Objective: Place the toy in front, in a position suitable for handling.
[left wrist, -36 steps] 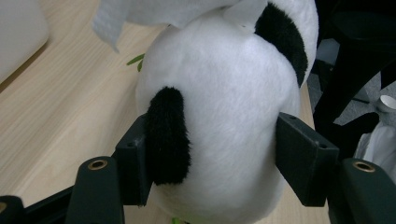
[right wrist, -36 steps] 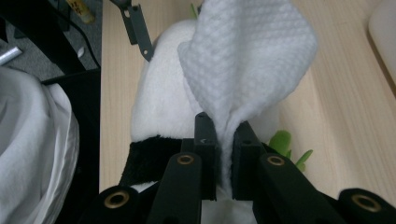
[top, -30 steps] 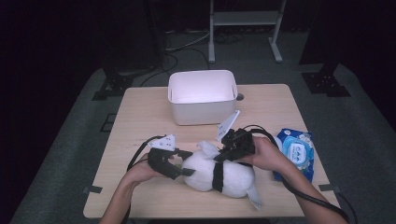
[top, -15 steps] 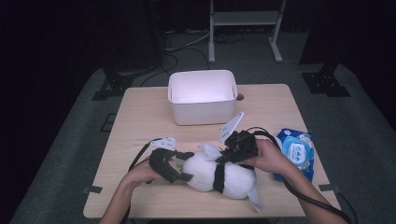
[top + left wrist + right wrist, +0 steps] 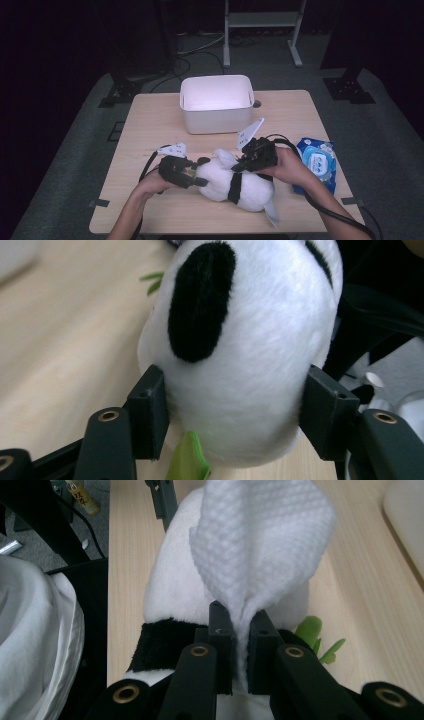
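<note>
High view: plush panda lies on the wooden table, near edge, partly covered by both hands; white tub behind, blue wipes packet at right; layout unchanged from a second ago. Left gripper view: left gripper clamps the panda's fuzzy round head; green leaf cut off below. Right gripper view: right gripper pinches a dimpled white cloth over the panda.

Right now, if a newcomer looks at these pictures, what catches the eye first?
A black-and-white plush panda lies at the table's near edge, its head between the left gripper's jaws. The right gripper pinches a white wipe over it. Behind stands a white bin, and a blue wipes pack lies at the right.
</note>
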`<action>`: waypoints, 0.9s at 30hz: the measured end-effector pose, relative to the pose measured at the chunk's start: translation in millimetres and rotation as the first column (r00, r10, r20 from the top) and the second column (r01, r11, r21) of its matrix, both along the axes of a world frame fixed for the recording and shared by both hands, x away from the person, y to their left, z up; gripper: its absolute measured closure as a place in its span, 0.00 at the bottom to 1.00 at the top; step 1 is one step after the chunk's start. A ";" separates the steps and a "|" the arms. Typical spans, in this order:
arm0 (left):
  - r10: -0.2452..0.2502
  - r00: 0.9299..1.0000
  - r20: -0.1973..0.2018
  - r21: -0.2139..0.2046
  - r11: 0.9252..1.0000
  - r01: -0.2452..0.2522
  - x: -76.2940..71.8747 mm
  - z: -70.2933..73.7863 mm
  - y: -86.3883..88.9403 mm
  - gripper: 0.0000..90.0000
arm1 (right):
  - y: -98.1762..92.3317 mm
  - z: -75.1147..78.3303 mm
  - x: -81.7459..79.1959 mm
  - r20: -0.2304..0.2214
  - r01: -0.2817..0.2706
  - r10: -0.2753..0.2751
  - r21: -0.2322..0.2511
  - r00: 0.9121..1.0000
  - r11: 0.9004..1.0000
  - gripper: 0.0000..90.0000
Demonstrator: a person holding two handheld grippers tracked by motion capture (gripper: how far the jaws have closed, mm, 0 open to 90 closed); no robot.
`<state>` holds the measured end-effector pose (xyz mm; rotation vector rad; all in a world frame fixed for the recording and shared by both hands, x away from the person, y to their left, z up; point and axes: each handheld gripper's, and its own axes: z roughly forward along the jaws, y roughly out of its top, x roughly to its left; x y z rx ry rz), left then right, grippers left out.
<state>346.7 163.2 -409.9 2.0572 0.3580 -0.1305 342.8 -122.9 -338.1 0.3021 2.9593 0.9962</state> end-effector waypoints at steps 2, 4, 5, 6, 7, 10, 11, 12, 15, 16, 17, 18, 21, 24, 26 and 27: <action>0.014 1.000 0.028 -0.005 1.000 -0.014 -1.7 9.3 3.7 0.42 | 0.2 4.5 0.5 0.015 -0.001 0.001 0.011 1.000 1.000 0.93; 0.032 0.998 0.059 -0.016 0.999 -0.031 -5.1 21.0 7.3 0.42 | 1.3 9.3 0.6 0.030 -0.004 0.003 0.019 1.000 1.000 0.93; 0.036 0.996 0.076 -0.014 0.999 -0.035 -6.3 25.8 9.0 0.42 | 2.1 11.9 0.3 0.034 -0.003 0.003 0.019 0.999 1.000 0.93; 0.039 0.995 0.089 -0.018 0.999 -0.037 -7.2 29.5 10.6 0.42 | 2.9 14.4 0.1 0.039 -0.004 0.003 0.018 0.999 1.000 0.93; 0.042 0.994 0.099 -0.019 0.999 -0.040 -8.3 32.7 11.8 0.42 | 3.7 16.9 -0.1 0.044 -0.006 0.005 0.015 0.999 1.000 0.93; 0.047 0.992 0.115 -0.025 0.999 -0.044 -10.9 37.8 13.1 0.43 | 6.1 23.6 -0.3 0.057 -0.011 0.010 0.018 0.998 1.000 0.93; 0.046 0.992 0.120 -0.023 0.999 -0.043 -11.6 39.0 12.5 0.43 | 7.2 26.3 -0.3 0.058 -0.008 0.007 0.017 0.998 1.000 0.93; 0.045 0.991 0.122 -0.022 0.999 -0.043 -11.8 39.5 12.0 0.43 | 8.7 29.8 0.4 0.067 -0.013 0.012 0.019 0.998 1.000 0.93; 0.039 0.991 0.128 -0.024 0.999 -0.036 -12.8 41.0 9.1 0.43 | 12.6 38.5 2.3 0.079 -0.014 0.011 0.040 0.997 0.999 0.93; 0.036 0.991 0.132 -0.022 0.999 -0.034 -13.0 41.5 8.0 0.43 | 13.6 40.4 3.0 0.083 -0.015 0.011 0.045 0.996 0.999 0.93; 0.035 0.991 0.132 -0.018 0.999 -0.033 -13.1 42.2 7.1 0.43 | 15.2 42.5 3.9 0.086 -0.018 0.014 0.050 0.996 0.999 0.93; 0.035 0.990 0.136 -0.015 0.999 -0.033 -13.2 42.9 6.3 0.43 | 16.7 43.8 4.7 0.089 -0.022 0.017 0.051 0.996 0.998 0.93; 0.033 0.990 0.140 -0.003 0.999 -0.033 -12.4 44.1 4.6 0.43 | 19.1 42.8 5.5 0.079 -0.019 0.016 0.038 0.997 0.999 0.93; 0.038 0.990 0.139 -0.003 0.999 -0.038 -11.9 46.4 3.0 0.43 | 16.4 42.1 7.2 0.072 -0.015 0.011 0.048 0.997 0.999 0.93; 0.036 0.990 0.138 0.000 0.999 -0.036 -10.9 48.2 2.5 0.44 | 15.6 42.6 7.8 0.068 -0.010 0.007 0.053 0.998 0.999 0.93; 0.034 0.990 0.138 0.006 0.999 -0.035 -9.9 49.2 2.3 0.44 | 15.6 42.9 8.0 0.068 -0.008 0.005 0.053 0.998 0.999 0.93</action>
